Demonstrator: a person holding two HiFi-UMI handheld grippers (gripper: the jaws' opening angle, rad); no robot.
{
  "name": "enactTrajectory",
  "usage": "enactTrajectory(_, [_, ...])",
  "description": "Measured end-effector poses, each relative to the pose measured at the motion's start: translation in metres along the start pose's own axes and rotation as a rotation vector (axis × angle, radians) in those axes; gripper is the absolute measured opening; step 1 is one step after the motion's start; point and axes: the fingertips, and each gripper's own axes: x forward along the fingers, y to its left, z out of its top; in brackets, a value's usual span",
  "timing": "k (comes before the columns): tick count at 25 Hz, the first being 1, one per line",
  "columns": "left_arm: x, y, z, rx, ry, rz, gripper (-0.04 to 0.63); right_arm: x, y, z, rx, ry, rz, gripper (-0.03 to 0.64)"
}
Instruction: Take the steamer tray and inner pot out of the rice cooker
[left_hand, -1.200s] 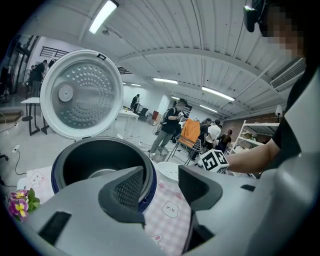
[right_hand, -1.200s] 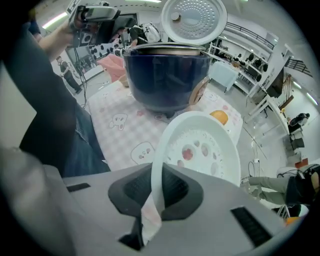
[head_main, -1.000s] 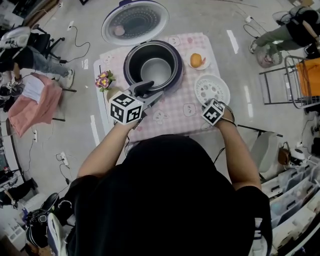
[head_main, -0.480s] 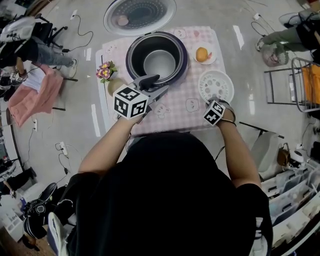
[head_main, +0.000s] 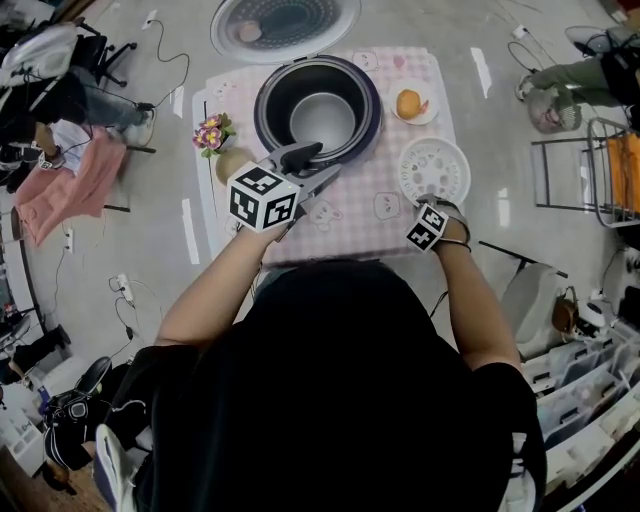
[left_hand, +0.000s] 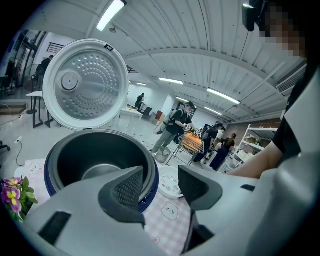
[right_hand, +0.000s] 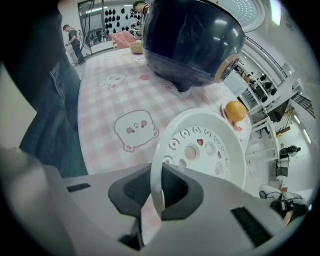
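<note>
Your right gripper (right_hand: 157, 192) clamps the rim of the white perforated steamer tray (right_hand: 210, 150), right of the dark-blue rice cooker (head_main: 368, 120); your left gripper (left_hand: 161, 182) gapes empty before it.

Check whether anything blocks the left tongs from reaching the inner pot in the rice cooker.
Nothing visible does. The lid stands open and the steamer tray is out, right of the rice cooker, its rim clamped in the right tongs. The left tongs hang open by the cooker's near rim, with the inner pot uncovered.
</note>
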Motion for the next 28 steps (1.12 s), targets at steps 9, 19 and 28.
enactTrajectory(9, [-0.001, 0.0, -0.002, -0.003, -0.002, -0.001, 0.236, 0.014, 0.009, -0.01, -0.009, 0.02, -0.008, 0.042])
enactTrajectory(19, [-0.002, 0.001, -0.001, -0.003, -0.007, -0.004, 0.236, -0.007, 0.0, -0.001, 0.117, -0.053, 0.016, 0.124])
enactTrajectory(28, [0.0, 0.008, 0.002, 0.0, -0.019, -0.005, 0.236, -0.055, -0.027, 0.032, 0.221, -0.182, -0.017, 0.127])
